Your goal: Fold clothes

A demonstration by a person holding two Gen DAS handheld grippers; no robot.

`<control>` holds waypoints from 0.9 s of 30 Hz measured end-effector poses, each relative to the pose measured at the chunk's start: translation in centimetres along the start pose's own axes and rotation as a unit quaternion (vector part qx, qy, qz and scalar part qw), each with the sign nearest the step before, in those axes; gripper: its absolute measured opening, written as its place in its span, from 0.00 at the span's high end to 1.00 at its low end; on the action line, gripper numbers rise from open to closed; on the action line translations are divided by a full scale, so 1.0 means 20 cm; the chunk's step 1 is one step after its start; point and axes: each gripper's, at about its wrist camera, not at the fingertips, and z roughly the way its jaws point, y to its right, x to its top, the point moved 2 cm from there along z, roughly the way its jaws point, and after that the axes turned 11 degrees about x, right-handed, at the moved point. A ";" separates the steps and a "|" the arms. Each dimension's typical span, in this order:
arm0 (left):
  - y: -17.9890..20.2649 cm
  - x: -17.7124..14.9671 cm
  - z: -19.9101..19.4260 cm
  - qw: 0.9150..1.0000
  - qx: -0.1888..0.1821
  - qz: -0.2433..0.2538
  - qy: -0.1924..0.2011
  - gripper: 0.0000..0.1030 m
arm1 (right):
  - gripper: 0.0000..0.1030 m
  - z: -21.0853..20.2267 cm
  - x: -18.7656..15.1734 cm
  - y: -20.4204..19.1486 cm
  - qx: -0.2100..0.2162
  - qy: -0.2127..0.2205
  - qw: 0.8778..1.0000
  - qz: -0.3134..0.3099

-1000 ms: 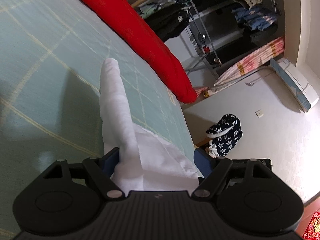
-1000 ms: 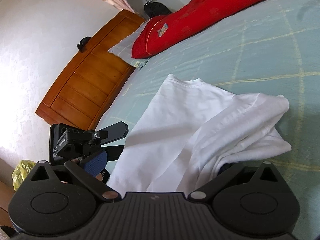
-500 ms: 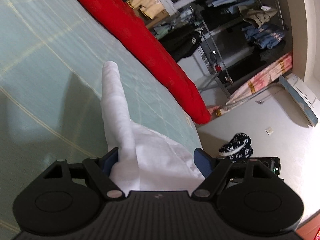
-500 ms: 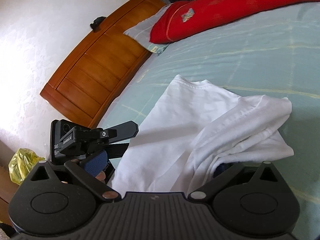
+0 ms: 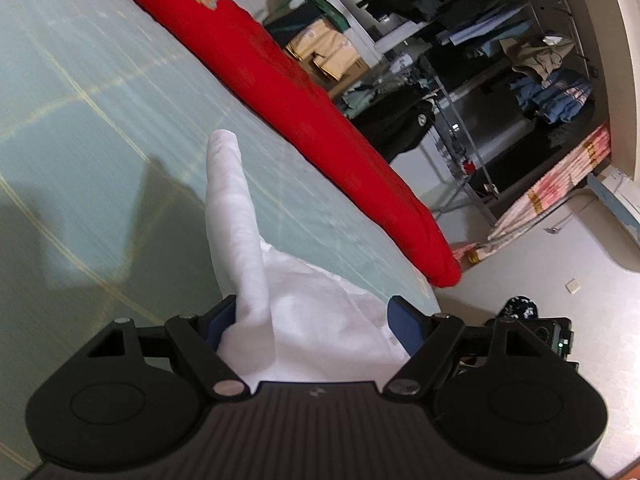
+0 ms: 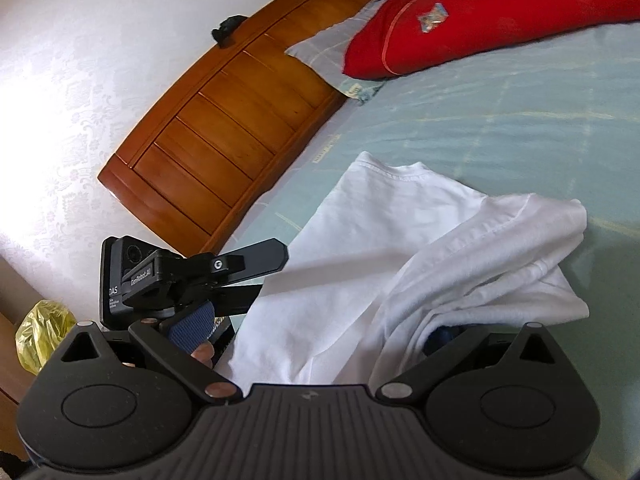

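A white shirt (image 6: 400, 248) lies crumpled on the pale green bed sheet (image 6: 500, 120), collar toward the headboard. One bunched part of the shirt (image 5: 236, 216) runs away from my left gripper (image 5: 312, 324) across the sheet (image 5: 80, 128). The left jaws stand wide apart, with white cloth filling the gap between the blue pads (image 5: 404, 326). My right gripper (image 6: 316, 336) is also spread wide over the shirt's near edge. Its left pad (image 6: 192, 326) shows; cloth hides the right one. The left gripper (image 6: 224, 276) sits at the shirt's left edge in the right wrist view.
A long red pillow (image 5: 304, 120) lies along the far side of the bed. A wooden headboard (image 6: 224, 128) stands behind a pale pillow (image 6: 332, 56). Racks of clothes (image 5: 520, 64) and boxes (image 5: 328, 52) stand beyond the bed. A yellow bag (image 6: 40, 332) sits on the floor.
Both views have swung while the shirt stays between the fingers. The left view now shows more of the red pillow and racks; the right view shows more headboard.
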 end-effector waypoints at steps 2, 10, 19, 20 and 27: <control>-0.05 0.05 -0.01 1.000 0.009 0.000 0.006 0.24 | 0.00 0.08 0.03 0.00 0.004 0.000 1.000 -0.008; -0.25 0.19 -0.07 0.998 0.051 -0.004 0.036 0.24 | 0.00 0.41 0.11 0.02 0.023 -0.019 0.999 -0.036; -0.39 0.26 -0.12 0.996 0.069 0.000 0.062 0.24 | 0.00 0.65 0.14 0.00 0.031 -0.023 0.997 -0.065; -0.41 0.27 -0.13 0.995 0.070 0.001 0.066 0.24 | 0.00 0.67 0.14 -0.01 0.032 -0.022 0.997 -0.071; -0.48 0.30 -0.14 0.995 0.071 -0.002 0.077 0.24 | 0.00 0.77 0.09 -0.02 0.044 -0.037 0.995 -0.081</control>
